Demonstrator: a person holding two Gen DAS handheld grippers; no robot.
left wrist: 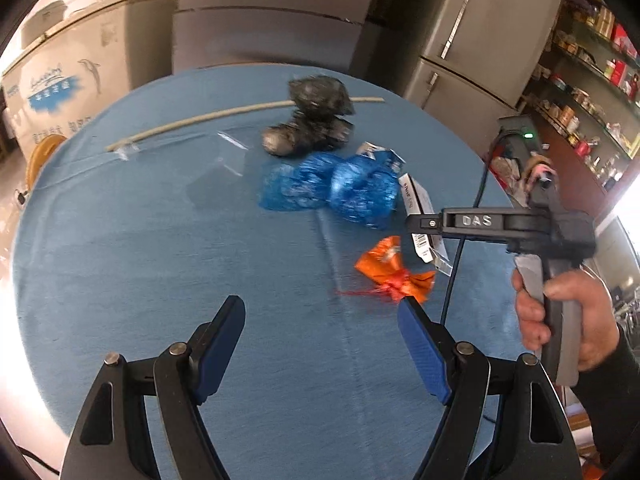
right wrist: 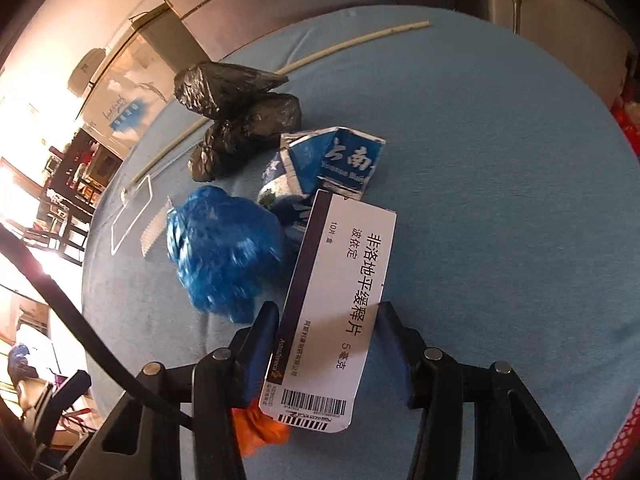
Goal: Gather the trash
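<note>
Working through the pile, mid-pickup. Holding the left gripper (left wrist: 320,304) spread wide and empty over the blue tablecloth (left wrist: 160,240), orange wrapper (left wrist: 384,268) just beside its right fingertip. Clamping the right gripper (right wrist: 328,312) on the white medicine box (right wrist: 340,272), propped against the crumpled blue bag (right wrist: 224,256) mid-table. Next, probably: lifting it clear without dragging the bag. Seeing the crushed blue carton (right wrist: 336,160) properly only from the right wrist; catching the person's hand (left wrist: 568,320) only from the left.
</note>
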